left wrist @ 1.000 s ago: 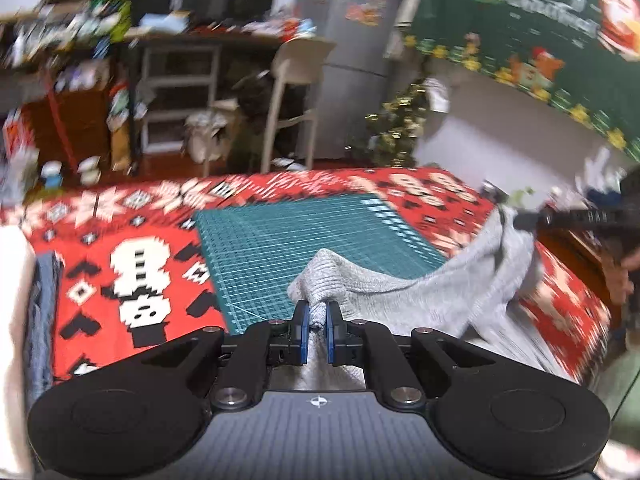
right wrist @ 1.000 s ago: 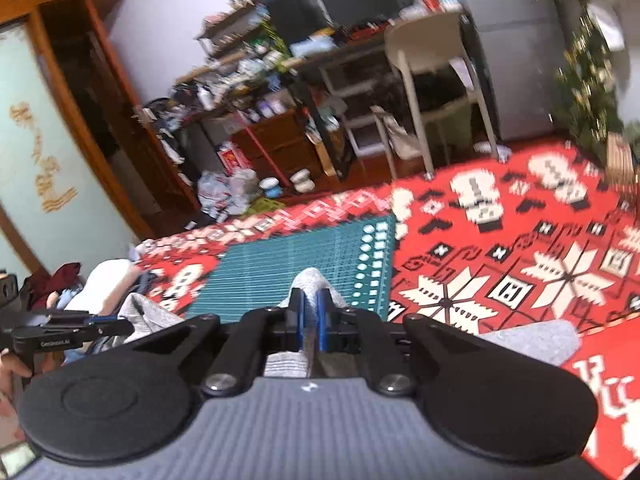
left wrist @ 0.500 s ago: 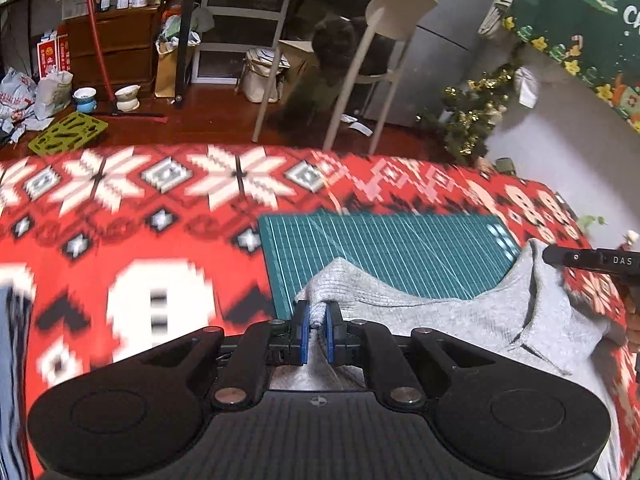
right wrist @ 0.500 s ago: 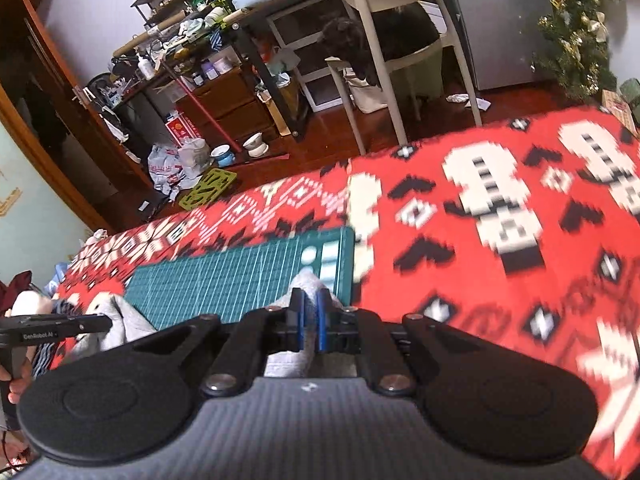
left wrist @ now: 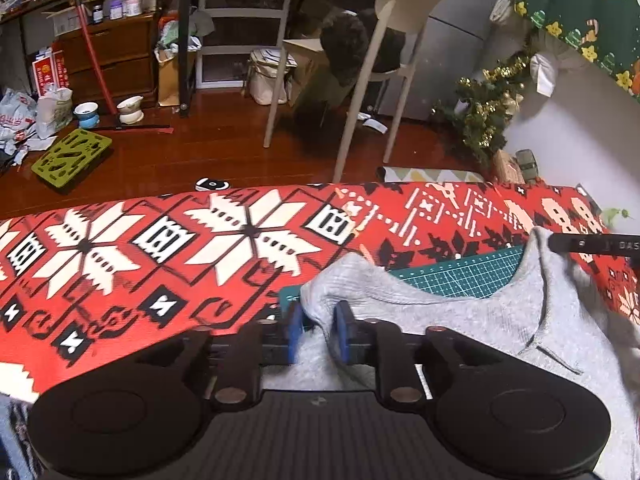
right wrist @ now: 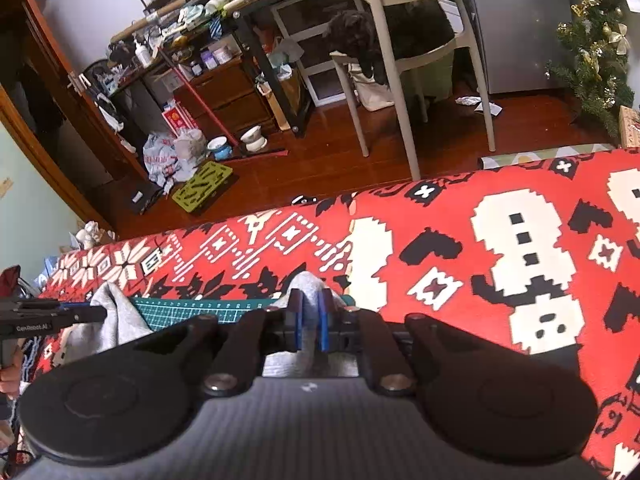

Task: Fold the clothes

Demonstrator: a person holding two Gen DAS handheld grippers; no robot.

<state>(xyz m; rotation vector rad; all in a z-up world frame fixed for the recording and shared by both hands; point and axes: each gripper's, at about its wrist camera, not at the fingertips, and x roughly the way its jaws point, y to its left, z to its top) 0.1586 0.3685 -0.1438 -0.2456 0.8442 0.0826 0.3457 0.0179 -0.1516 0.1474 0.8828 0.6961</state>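
Note:
A grey knit garment [left wrist: 460, 320] lies over a green cutting mat [left wrist: 464, 276] on a red patterned tablecloth [left wrist: 160, 256]. My left gripper [left wrist: 318, 330] has its blue fingers a little apart around one corner of the garment. My right gripper [right wrist: 309, 322] has its fingers slightly apart with the other grey corner [right wrist: 308, 282] between them. In the left wrist view the right gripper's tip [left wrist: 592, 245] shows at the far right, and in the right wrist view the left gripper [right wrist: 48, 316] shows at the far left.
Past the table's far edge are a wooden floor, a white chair [left wrist: 384, 60] with a black dog [right wrist: 356, 36] on it, a cluttered desk, a green board [left wrist: 70, 156] on the floor and a small Christmas tree [left wrist: 484, 116].
Both grippers moved forward toward the table's far edge, carrying the garment's corners over the mat. Both pairs of fingers have parted from pinched shut to slightly apart.

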